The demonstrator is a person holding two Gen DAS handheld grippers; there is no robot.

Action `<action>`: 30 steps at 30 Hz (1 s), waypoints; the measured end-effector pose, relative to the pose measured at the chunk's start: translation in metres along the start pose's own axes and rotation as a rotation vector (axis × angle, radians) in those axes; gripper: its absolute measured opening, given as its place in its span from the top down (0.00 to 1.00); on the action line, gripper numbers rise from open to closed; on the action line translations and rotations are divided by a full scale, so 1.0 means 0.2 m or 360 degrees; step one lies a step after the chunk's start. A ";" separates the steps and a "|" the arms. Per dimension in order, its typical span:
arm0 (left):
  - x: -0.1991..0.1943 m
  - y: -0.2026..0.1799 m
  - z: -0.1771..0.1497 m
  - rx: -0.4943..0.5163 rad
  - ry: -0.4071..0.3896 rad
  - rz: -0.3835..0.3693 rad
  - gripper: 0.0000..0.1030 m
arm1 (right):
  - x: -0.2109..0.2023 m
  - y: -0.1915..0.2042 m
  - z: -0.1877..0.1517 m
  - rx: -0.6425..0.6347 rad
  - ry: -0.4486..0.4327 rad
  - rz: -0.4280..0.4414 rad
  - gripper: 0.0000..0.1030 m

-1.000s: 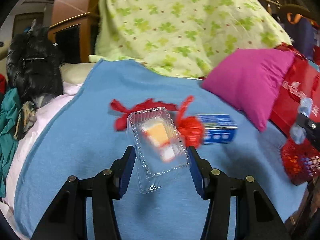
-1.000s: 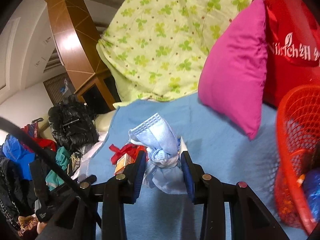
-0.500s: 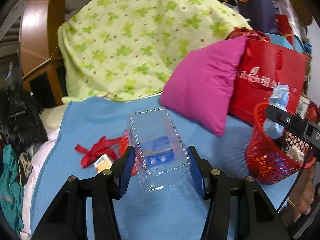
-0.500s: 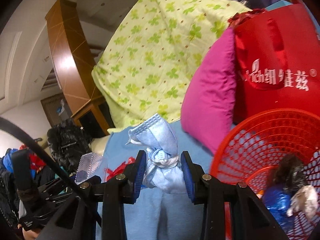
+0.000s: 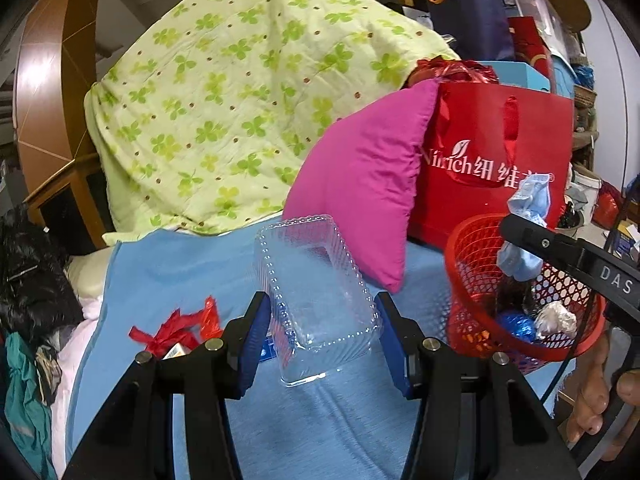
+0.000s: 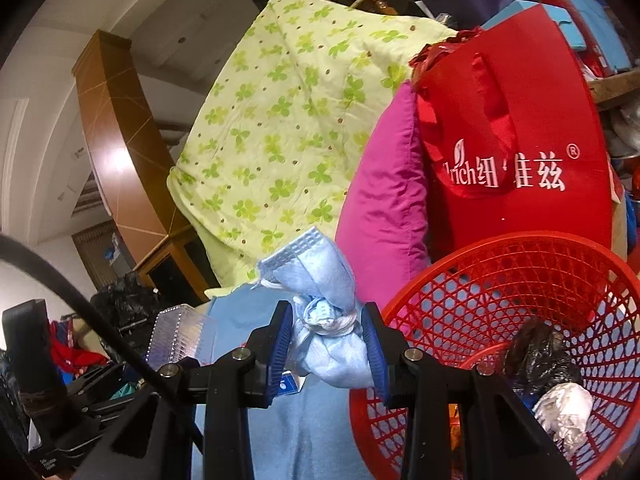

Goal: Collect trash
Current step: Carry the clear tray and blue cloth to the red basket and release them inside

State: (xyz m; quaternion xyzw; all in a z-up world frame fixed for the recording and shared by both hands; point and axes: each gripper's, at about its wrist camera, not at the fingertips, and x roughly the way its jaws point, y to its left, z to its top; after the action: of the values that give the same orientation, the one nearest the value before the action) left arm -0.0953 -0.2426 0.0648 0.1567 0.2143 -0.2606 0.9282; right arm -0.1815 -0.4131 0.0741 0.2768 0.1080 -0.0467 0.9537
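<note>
My right claw (image 6: 326,348) is clamped on a crumpled blue face mask (image 6: 320,304), soft pleated fabric bunched into a knot between the pads, its loose end sticking up past the fingertips. Just ahead and to the right of it sits the red mesh basket (image 6: 500,264), an open plastic lattice already holding a black bag scrap, white paper and a blue foil ball. The mask hangs at the basket's near rim rather than over its middle, so I judge a release here could drop it on the blue blanket (image 6: 320,440) or snag an ear loop on the lattice.

My left claw (image 5: 320,332) is clamped on a clear plastic clamshell box (image 5: 316,300), thin, ribbed at the edges and slick. It tilts in the grip; squeezing could buckle it, and it may slip. The basket is to the right of this claw, with my other claw in the way, so both arriving together risks a knock. Behind it lean a magenta pillow (image 5: 368,176) and a glossy red gift bag (image 5: 496,152).
</note>
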 end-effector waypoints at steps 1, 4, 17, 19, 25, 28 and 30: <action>0.00 -0.01 0.01 0.0010 -0.0005 -0.0001 0.46 | -0.01 0.00 0.00 0.0006 -0.0006 -0.0005 0.63; 0.00 -0.04 0.03 0.0024 -0.0013 -0.0013 0.46 | -0.02 -0.03 0.02 0.0036 -0.0020 -0.0008 0.63; 0.01 -0.16 0.11 0.0077 -0.0044 -0.0062 0.46 | -0.07 -0.11 0.05 0.0104 -0.0059 -0.0046 0.63; 0.01 -0.18 0.12 0.0084 -0.0049 -0.0071 0.46 | -0.08 -0.12 0.05 0.0114 -0.0069 -0.0057 0.63; 0.01 -0.26 0.14 0.0122 -0.0062 -0.0095 0.46 | -0.13 -0.16 0.06 0.0147 -0.0096 -0.0081 0.63; 0.01 -0.30 0.16 0.0139 -0.0075 -0.0113 0.46 | -0.16 -0.19 0.06 0.0162 -0.0110 -0.0096 0.63; 0.01 -0.33 0.17 0.0149 -0.0079 -0.0124 0.46 | -0.18 -0.20 0.07 0.0174 -0.0119 -0.0103 0.63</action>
State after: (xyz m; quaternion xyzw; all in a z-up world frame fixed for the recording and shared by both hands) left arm -0.1191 -0.3099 0.0812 0.1848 0.1847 -0.3102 0.9141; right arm -0.2194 -0.4536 0.0718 0.3230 0.0786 -0.0937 0.9385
